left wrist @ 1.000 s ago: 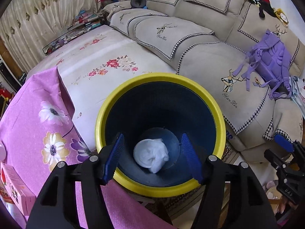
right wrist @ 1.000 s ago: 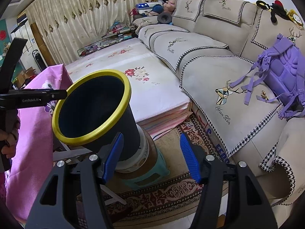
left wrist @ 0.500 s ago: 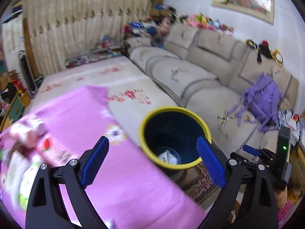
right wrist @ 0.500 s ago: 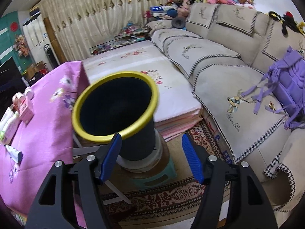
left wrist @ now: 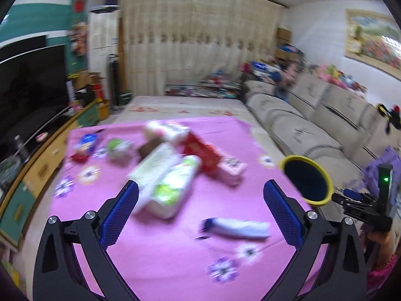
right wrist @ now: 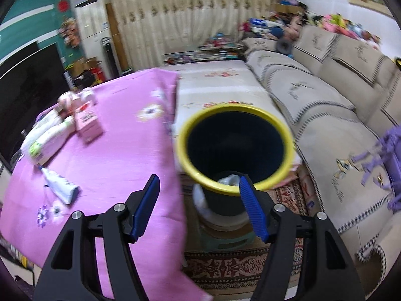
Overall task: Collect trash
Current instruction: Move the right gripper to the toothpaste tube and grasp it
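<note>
Left gripper [left wrist: 200, 209]: jaws just spread wide, empty, above pink cloth [left wrist: 175, 255] | Right gripper [right wrist: 198, 207]: part-open, empty, at the cloth's hanging edge beside yellow-rimmed bin [right wrist: 234, 148] | Open cloth surrounded white tube [left wrist: 236, 228] | Blurred packets [left wrist: 173, 188] clustered mid-table | White wad [right wrist: 229, 180] lay inside the bin.

table near edge: bare pink flowered tablecloth [left wrist: 160, 255], open lower centre of left view
mid-table: blurred cluster of packets [left wrist: 170, 173] blocks
right edge: yellow-rimmed dark bin [right wrist: 235, 148], mouth unobstructed
</note>
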A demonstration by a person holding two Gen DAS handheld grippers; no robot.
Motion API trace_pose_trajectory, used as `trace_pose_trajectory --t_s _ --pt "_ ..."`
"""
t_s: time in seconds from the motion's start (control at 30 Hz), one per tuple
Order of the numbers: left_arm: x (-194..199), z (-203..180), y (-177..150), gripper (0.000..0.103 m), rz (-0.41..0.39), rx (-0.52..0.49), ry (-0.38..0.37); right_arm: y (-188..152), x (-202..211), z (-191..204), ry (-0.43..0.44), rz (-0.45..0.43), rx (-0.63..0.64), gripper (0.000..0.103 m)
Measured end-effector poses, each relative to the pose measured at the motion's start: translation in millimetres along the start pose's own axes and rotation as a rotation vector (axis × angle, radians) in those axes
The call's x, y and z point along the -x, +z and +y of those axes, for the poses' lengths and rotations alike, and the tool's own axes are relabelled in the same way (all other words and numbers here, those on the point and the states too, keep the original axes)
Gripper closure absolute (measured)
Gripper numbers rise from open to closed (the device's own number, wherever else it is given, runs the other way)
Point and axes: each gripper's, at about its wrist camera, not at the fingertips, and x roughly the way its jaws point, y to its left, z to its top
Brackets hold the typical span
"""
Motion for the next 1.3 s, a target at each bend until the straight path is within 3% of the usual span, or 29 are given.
trace_pose_trajectory --t_s 0.2,0.5,0.67,0.97,1.07,1.2,1.3 --pt "20.9 49.4 -20.1 0.005 -0.014 0.041 0.112 13.1 -5.4 62.6 0.107 0.003 0.115 0.04" --pt "28.5 82.6 -31.2 0.005 -0.018 0.112 0.154 9.2 -20.4 173.8 0.343 0.048 0.381 0.04" --pt "28.6 83.1 -33.3 0.005 -0.019 0.113 0.157 2.3 -44.5 215.8 0.387 0.123 0.5 0.04" --pt "20.9 84.6 -32.9 0.005 -0.004 0.111 0.164 -0.8 -76.2 244.4 0.348 0.194 0.588 0.041" --pt "19.1 83.7 -34.4 0.005 0.001 0.112 0.165 0.6 -82.5 242.6 0.361 0.222 0.578 0.058" --pt "14.4 83.1 -35.4 0.005 0.007 0.115 0.164 -1.2 -82.5 232.3 0.379 0.242 0.558 0.062" --pt "11.0 82.6 -36.8 0.005 0.012 0.12 0.16 -1.0 -80.1 219.8 0.399 0.25 0.508 0.07"
